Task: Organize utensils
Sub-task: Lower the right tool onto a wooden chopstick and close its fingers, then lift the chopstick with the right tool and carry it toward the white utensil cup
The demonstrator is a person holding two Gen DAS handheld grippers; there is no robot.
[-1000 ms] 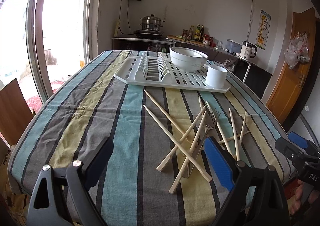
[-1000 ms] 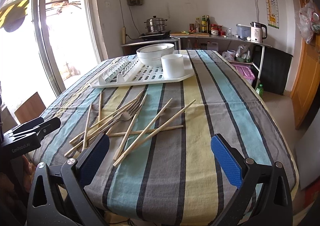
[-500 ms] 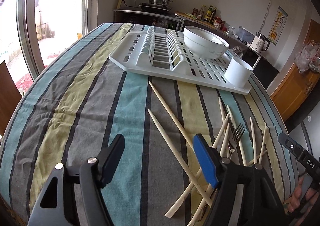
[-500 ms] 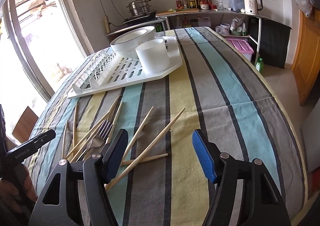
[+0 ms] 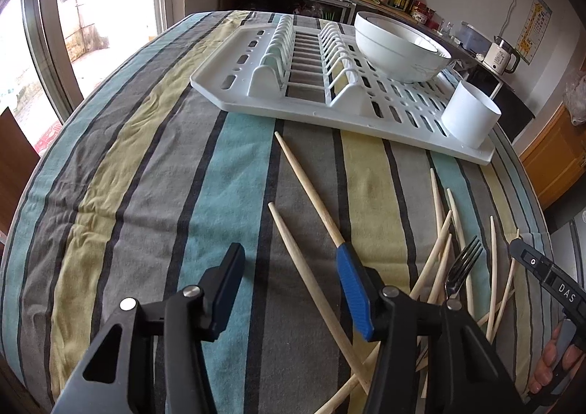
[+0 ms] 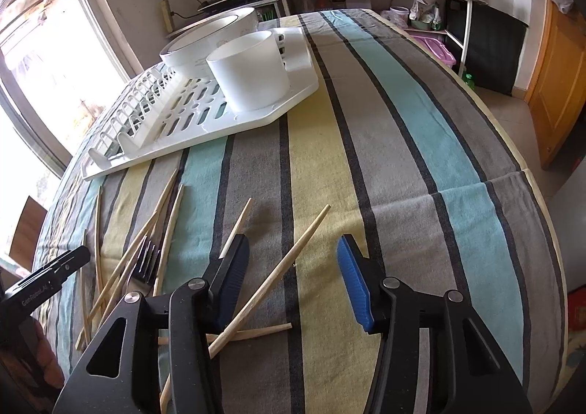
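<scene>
Chopsticks (image 6: 293,260) scattered crisscross, slim tips mostly toward dish rack (image 6: 256,114).

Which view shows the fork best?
Left wrist view: the fork shows its tines and neck clear among the chopsticks, handle hidden behind the tool. The right wrist view shows only its tines, partly hidden behind the tool's frame.

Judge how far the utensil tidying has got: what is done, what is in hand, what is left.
Done: nothing visible; the white cup on the drying rack shows no utensils. In hand: the left claw and right claw, both just closing, each straddle a chopstick without gripping it yet. Left: all scattered chopsticks and the fork lie on the striped cloth.
</scene>
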